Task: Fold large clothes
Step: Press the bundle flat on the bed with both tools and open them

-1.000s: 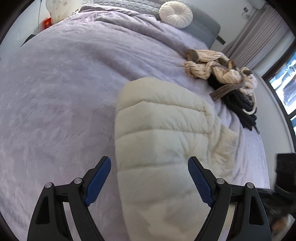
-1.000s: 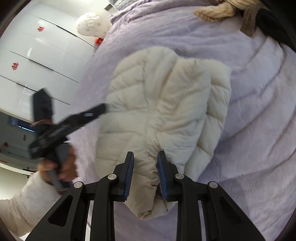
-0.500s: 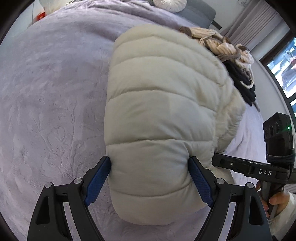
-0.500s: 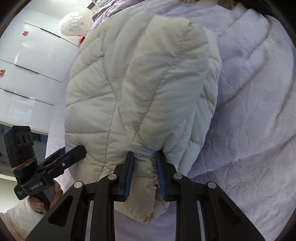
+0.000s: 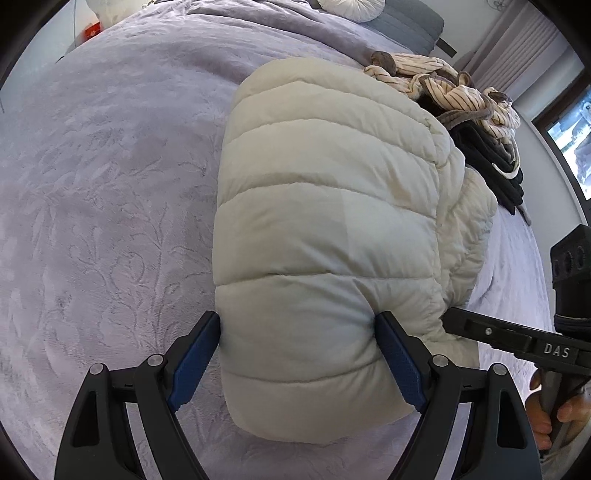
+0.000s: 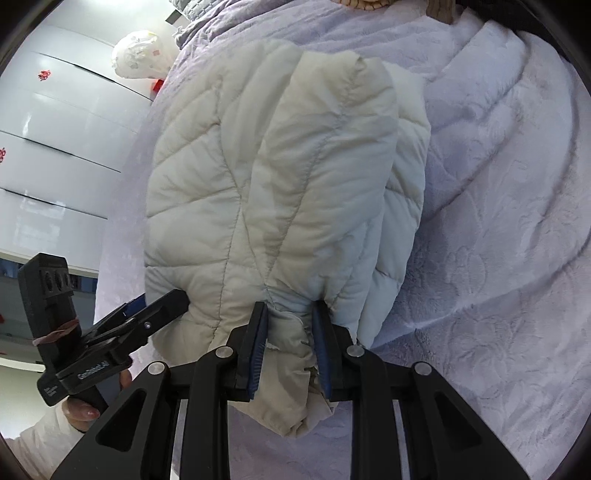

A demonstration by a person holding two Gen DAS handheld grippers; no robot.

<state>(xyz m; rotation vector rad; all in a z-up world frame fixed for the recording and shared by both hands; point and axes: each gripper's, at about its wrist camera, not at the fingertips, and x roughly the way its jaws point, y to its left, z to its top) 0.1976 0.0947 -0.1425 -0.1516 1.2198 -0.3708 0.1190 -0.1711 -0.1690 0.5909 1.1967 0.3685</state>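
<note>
**Both grippers clamped on the cream puffer jacket at the bed's edge**

The cream quilted puffer jacket (image 5: 325, 206) lies folded into a thick bundle on the lavender bedspread (image 5: 110, 192), its near end toward the person.

The left gripper (image 5: 297, 354) has its jaws spread wide, and the padded end of the bundle fills the whole gap between them. Both blue pads (image 5: 194, 360) press into the puffy fabric, which dents where they meet it, so this is a wide grip on the folded bulk.

The right gripper (image 6: 290, 341) has its jaws drawn much closer together. Between them sits a bunched wad of the jacket's edge, pinched at a seam, with the crumpled fabric hanging out below the blue pads (image 6: 258, 345). In the right wrist view the left gripper comes in from the left side, its tip against the near left corner of the jacket, held by a hand (image 6: 83, 406) with a white sleeve (image 6: 33, 446). In the left wrist view the right gripper reaches in from the right, its tip at the jacket's lower right edge.

Beyond the jacket, further up the bed, lies a heap of striped beige clothing (image 5: 443, 85) on top of dark garments (image 5: 495, 162). A round white cushion (image 5: 351, 7) sits at the head of the bed. White cabinet doors (image 6: 55, 147) stand beside the bed.
</note>
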